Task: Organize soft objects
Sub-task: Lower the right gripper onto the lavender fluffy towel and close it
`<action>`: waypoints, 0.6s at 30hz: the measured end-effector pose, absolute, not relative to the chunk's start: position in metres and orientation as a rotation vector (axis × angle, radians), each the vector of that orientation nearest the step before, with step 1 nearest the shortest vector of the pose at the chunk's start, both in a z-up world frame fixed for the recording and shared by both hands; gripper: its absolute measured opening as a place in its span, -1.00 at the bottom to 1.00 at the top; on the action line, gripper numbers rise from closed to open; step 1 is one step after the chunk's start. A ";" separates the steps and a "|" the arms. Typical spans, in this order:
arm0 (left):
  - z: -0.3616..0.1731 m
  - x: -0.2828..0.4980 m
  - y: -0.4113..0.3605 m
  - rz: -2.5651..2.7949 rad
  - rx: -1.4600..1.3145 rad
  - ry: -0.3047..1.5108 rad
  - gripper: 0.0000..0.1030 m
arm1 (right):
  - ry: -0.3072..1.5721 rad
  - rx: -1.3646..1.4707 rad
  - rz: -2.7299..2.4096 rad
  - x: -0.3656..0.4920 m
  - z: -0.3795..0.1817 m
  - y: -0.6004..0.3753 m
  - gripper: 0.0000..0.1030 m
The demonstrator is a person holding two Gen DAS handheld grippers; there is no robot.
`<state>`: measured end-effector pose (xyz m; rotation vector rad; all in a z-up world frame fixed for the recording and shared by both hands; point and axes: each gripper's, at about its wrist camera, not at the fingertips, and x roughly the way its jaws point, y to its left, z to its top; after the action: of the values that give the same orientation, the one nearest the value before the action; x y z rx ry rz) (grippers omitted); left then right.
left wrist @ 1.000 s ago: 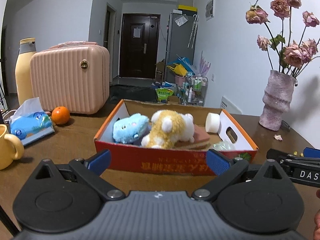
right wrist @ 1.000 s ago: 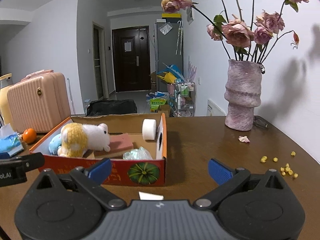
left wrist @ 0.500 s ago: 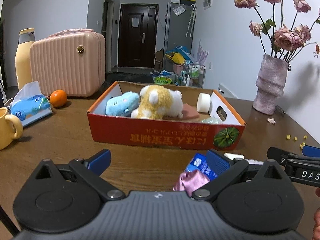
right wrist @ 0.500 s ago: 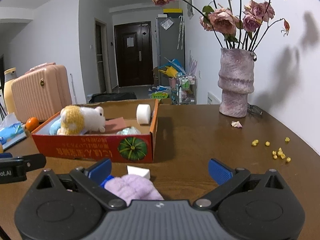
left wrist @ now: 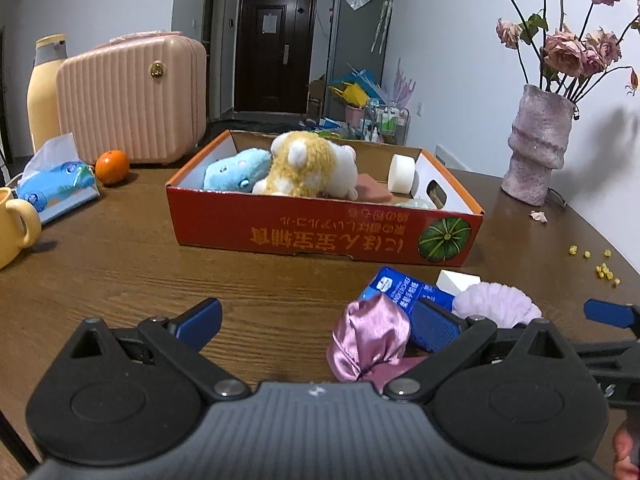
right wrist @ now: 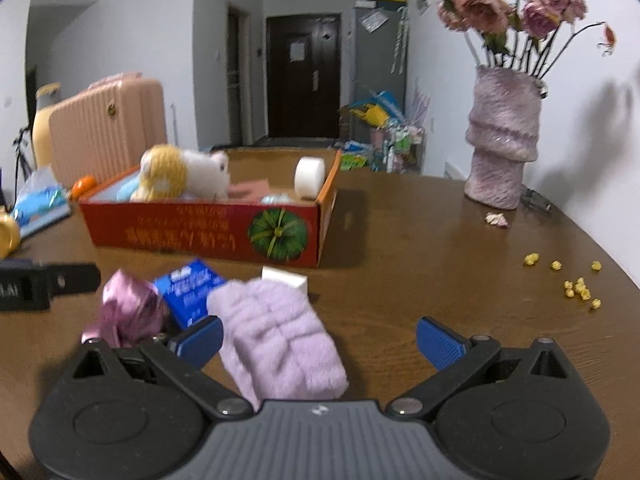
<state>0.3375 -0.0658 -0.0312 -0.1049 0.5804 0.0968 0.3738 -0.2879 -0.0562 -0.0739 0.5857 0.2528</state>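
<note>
Where fingers spread, fluffy lilac cloth (right wrist: 280,344), crumpled pink satin (right wrist: 128,312), cardboard box (right wrist: 208,236)

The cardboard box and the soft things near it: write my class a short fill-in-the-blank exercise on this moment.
1. The yellow-and-white plush toy lies inside the ____.
2. The fluffy lilac cloth lies between the open fingers of the ____ gripper.
3. The picture printed on the red box shows a green ____.
4. The dried roses stand in a ____.

Missing words: box; right; pumpkin; vase

low tabletop views, facing shared box (left wrist: 320,236)
</note>
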 end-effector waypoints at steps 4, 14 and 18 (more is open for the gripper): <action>-0.033 0.338 -0.065 0.084 -0.112 0.592 1.00 | 0.617 -0.095 0.283 0.380 -0.067 -0.284 0.97; -0.036 0.337 -0.064 0.056 -0.123 0.613 1.00 | 0.683 -0.096 0.354 0.390 -0.085 -0.275 -0.04; -0.036 0.337 -0.065 0.052 -0.121 0.616 1.00 | 0.664 -0.096 0.353 0.386 -0.083 -0.275 -0.29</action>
<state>0.3365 -0.0653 -0.0358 -0.1208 0.6163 0.0523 0.3862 -0.2746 -0.0832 -0.0964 0.6642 0.3530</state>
